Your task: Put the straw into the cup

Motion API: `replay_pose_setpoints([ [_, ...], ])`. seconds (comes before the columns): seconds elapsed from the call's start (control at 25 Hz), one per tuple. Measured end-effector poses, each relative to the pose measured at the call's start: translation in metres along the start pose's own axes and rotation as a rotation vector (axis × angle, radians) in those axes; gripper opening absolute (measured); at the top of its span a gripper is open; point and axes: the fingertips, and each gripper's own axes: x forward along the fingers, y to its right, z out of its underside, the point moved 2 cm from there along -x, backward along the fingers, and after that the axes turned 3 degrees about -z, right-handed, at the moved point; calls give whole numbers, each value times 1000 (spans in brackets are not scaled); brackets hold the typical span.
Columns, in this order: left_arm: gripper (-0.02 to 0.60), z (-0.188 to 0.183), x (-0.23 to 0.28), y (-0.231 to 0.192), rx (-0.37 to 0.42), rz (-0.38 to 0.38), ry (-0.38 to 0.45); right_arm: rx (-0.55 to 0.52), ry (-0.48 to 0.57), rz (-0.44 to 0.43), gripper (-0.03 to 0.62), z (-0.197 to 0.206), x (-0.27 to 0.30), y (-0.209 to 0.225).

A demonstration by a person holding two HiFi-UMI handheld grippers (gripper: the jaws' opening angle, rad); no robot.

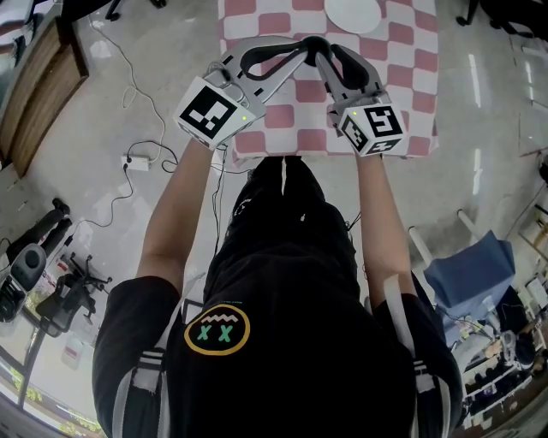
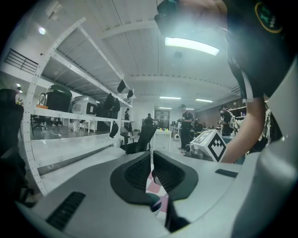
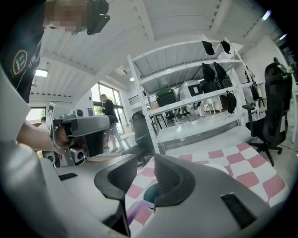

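Observation:
In the head view both grippers are held out over a table with a pink-and-white checked cloth, their tips almost meeting. My left gripper has its jaws drawn together; in its own view only a thin slit shows between the pads, with nothing visibly held. My right gripper stands open. Through its gap I see the cloth, a teal cup partly hidden behind the right jaw, and a purple straw low down, free of the pads.
A white round plate lies at the table's far edge. The floor around holds cables and gear at the left and a blue chair at the right. White shelving and black office chairs stand beyond the table.

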Motion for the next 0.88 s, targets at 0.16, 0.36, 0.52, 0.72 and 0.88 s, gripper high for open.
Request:
replay_pose_setpoints([
  [0.16, 35, -5, -6, 10, 42, 23, 13, -44, 33, -11, 135, -19, -10, -13],
  [0.36, 35, -28, -13, 20, 42, -5, 34, -119, 77, -29, 135, -47, -25, -32],
  [0.52, 35, -37, -27, 36, 54, 4, 33, -184, 86, -52, 135, -63, -49, -53],
  [0.72, 35, -51, -48, 57, 76, 11, 17, -276, 99, -80, 119, -83, -78, -82],
  [0.88, 35, -69, -63, 76, 52, 4, 19, -322, 100, -85, 110, -96, -102, -101],
])
